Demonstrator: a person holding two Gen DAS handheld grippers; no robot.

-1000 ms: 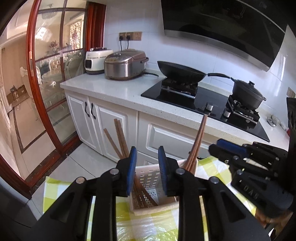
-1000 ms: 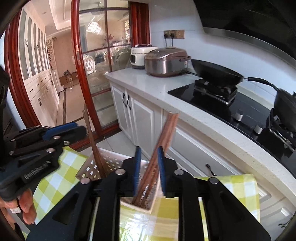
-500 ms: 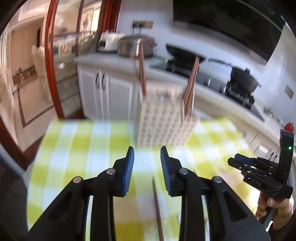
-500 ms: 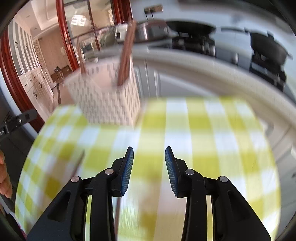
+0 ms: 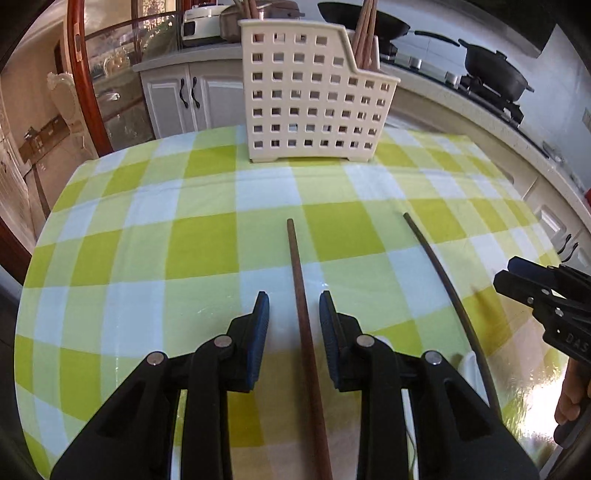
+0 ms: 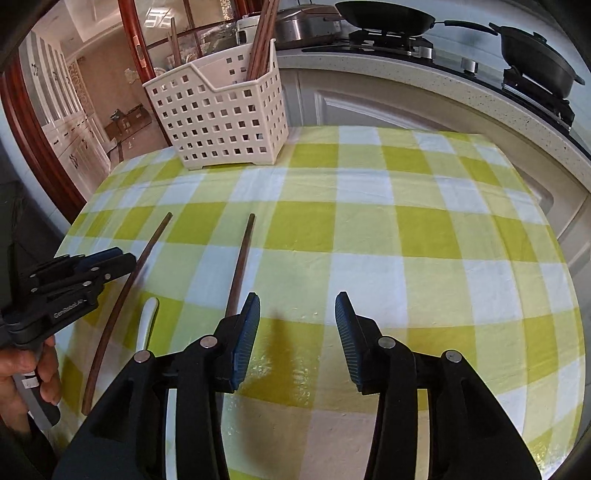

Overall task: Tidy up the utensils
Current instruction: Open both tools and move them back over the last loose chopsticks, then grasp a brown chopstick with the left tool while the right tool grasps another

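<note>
A cream perforated utensil basket (image 5: 314,99) stands at the far side of the checked tablecloth, with several brown chopsticks (image 5: 364,35) upright in it; it also shows in the right wrist view (image 6: 221,110). Two brown chopsticks lie on the cloth. My left gripper (image 5: 293,314) is open, its jaws on either side of one chopstick (image 5: 299,295) without touching it. The other chopstick (image 5: 439,269) lies to its right. My right gripper (image 6: 297,317) is open and empty, just right of that chopstick (image 6: 240,266). A white utensil (image 6: 147,321) lies between the two chopsticks.
The table carries a yellow-green checked cloth (image 6: 406,229). Behind it runs a kitchen counter (image 6: 461,96) with a stove, a pan, a pot and rice cookers. A red-framed glass door (image 5: 85,74) is at the left.
Both grippers have pulled back from over the basket and dropped low over the near part of the table. The right gripper has let go of the chopsticks it put in the basket and is now open.
</note>
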